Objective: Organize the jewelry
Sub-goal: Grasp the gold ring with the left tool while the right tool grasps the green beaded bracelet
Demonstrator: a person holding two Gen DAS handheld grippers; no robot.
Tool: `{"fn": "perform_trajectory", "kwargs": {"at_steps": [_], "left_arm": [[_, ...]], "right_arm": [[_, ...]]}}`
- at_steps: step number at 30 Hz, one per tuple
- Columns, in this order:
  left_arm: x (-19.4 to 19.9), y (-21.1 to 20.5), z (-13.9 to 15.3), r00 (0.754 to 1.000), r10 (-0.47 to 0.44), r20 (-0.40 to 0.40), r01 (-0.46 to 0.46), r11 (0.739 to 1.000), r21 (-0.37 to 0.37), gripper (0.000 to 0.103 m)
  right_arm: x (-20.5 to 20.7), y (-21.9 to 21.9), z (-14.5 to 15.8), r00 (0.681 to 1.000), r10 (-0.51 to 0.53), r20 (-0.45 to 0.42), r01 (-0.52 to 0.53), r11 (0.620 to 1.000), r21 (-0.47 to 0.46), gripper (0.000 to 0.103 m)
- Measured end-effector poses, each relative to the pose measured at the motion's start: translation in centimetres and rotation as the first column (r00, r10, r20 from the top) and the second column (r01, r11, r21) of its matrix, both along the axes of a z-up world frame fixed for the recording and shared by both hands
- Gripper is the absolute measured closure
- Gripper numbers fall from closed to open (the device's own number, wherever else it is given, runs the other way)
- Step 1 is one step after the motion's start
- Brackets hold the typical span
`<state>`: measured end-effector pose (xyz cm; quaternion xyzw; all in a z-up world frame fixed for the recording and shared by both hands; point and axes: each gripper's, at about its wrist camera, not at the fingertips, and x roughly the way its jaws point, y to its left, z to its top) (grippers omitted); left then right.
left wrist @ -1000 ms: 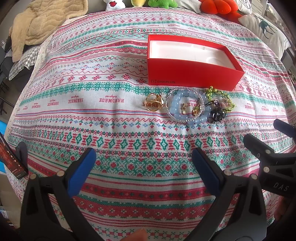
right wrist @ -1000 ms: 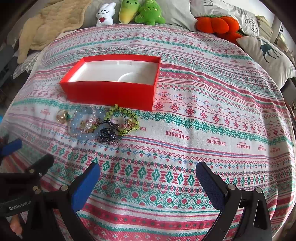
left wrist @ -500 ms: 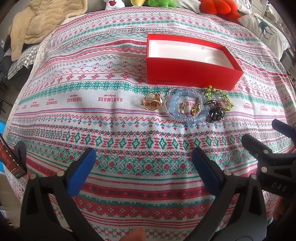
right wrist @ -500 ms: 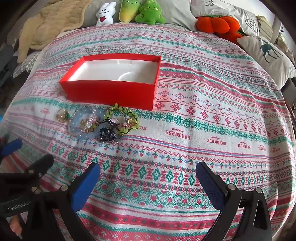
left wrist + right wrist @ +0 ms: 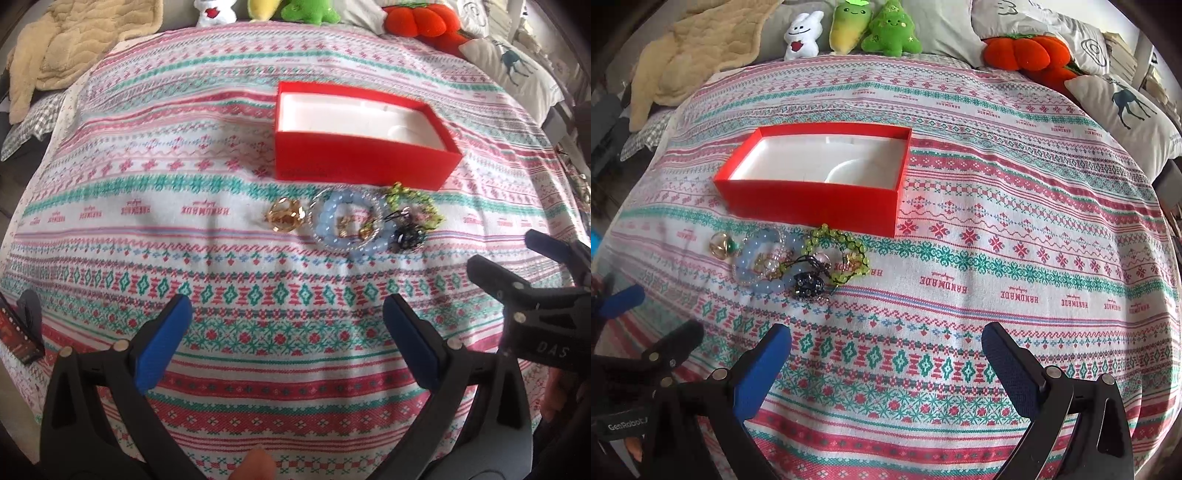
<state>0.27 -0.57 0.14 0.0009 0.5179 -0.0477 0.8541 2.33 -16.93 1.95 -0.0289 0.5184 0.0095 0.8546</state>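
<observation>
Left tool [image 5: 286, 306]: hanging wide apart, gripping nothing, hovering low over the bed.
Right tool [image 5: 886, 332]: likewise gaping wide and carrying nothing, sitting just beside the left one.
Change: tilting back slightly against half a second ago, bringing more of the far bed edge into both views; neither tool closing or nearing the pieces.
Meaning: apparently lining up before a first pick; nothing sorted yet.
Bedspread [image 5: 184, 258]: lying soft and slightly rumpled, showing knitted-look bands in red, green and white.
Jewelry cluster [image 5: 354, 221]: resting unmoved on the bedspread, just in front of the box, pieces touching and overlapping.
Gold ring [image 5: 286, 218]: lying apart at the cluster's left, glinting metal.
Blue bracelet [image 5: 347, 225]: forming a round loop of pale, glassy beads.
Green bracelet [image 5: 417, 206]: tangling with a dark beaded piece [image 5: 406, 236].
Red box [image 5: 362, 162]: standing open, rigid card, white moulded lining, holding nothing.
</observation>
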Motion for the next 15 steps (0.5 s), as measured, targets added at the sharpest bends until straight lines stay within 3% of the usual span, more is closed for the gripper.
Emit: {"fn": "perform_trajectory", "kwargs": {"at_steps": [6,11,15], "left_arm": [[1.1,-0.4,1.7,0.995,-0.095,0.011,0.095,0.995,0.036,0.000],[3.2,0.4,2.1,0.989,-0.141,-0.049,0.140,0.990,-0.017,0.000],[5.3,1.7,1.3,0.991,-0.112,-0.074,0.106,0.991,-0.076,0.000]], "right_arm": [[1.1,-0.6,0.5,1.000,0.010,-0.016,-0.009,1.000,0.018,0.000],[2.6,-1.2,0.6,0.998,0.026,-0.051,-0.022,0.998,0.066,0.000],[4.3,-1.7,-0.1,0.995,0.050,-0.085,-0.042,0.995,0.093,0.000]]}}
